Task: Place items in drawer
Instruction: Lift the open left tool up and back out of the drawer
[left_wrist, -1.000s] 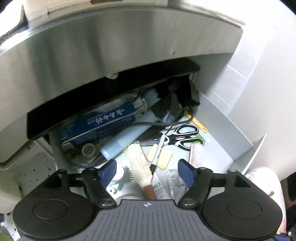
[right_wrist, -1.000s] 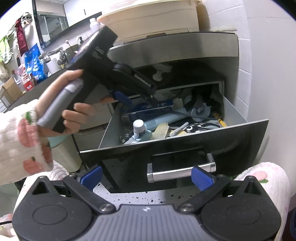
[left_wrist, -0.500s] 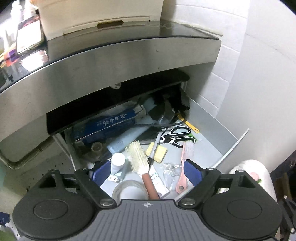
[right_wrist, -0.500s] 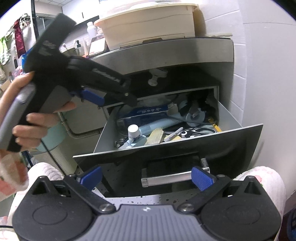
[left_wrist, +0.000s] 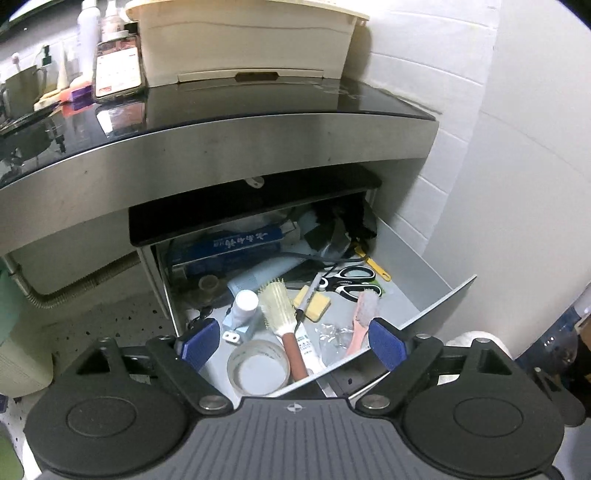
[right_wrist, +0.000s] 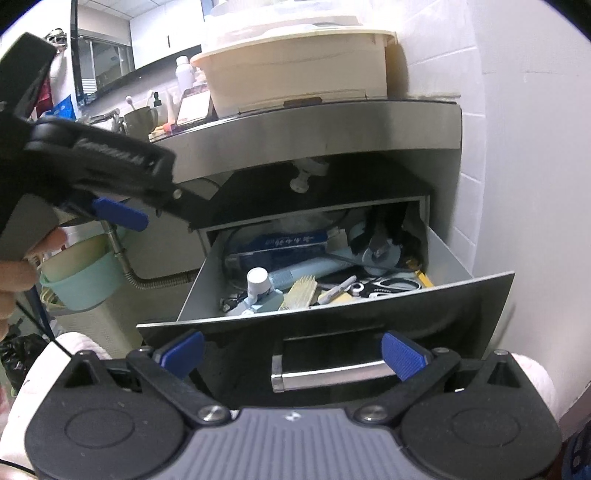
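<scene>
The grey drawer (left_wrist: 413, 258) stands pulled out under the steel counter, full of clutter. In it lie a cream hairbrush (left_wrist: 279, 306), black scissors (left_wrist: 347, 280), a pink brush (left_wrist: 364, 314), a roll of clear tape (left_wrist: 258, 369), a yellow sponge (left_wrist: 314, 301), a small white-capped bottle (left_wrist: 245, 304) and a blue box (left_wrist: 236, 245). My left gripper (left_wrist: 293, 345) hangs open and empty above the drawer's front edge. In the right wrist view the drawer (right_wrist: 450, 258) shows from the front. My right gripper (right_wrist: 293, 354) is open and empty before its metal handle (right_wrist: 328, 373).
A cream plastic tub (left_wrist: 243, 37) and a phone (left_wrist: 118, 72) sit on the black counter top (left_wrist: 258, 107). White tiled wall (left_wrist: 480, 147) bounds the right side. A flexible metal hose (left_wrist: 74, 284) and a mint bucket (right_wrist: 81, 284) are at left. A person's hand (right_wrist: 22, 273) holds the left gripper.
My left gripper has pulled back and up out of the drawer, so the counter top now shows. The right gripper has backed off slightly from the drawer front.
</scene>
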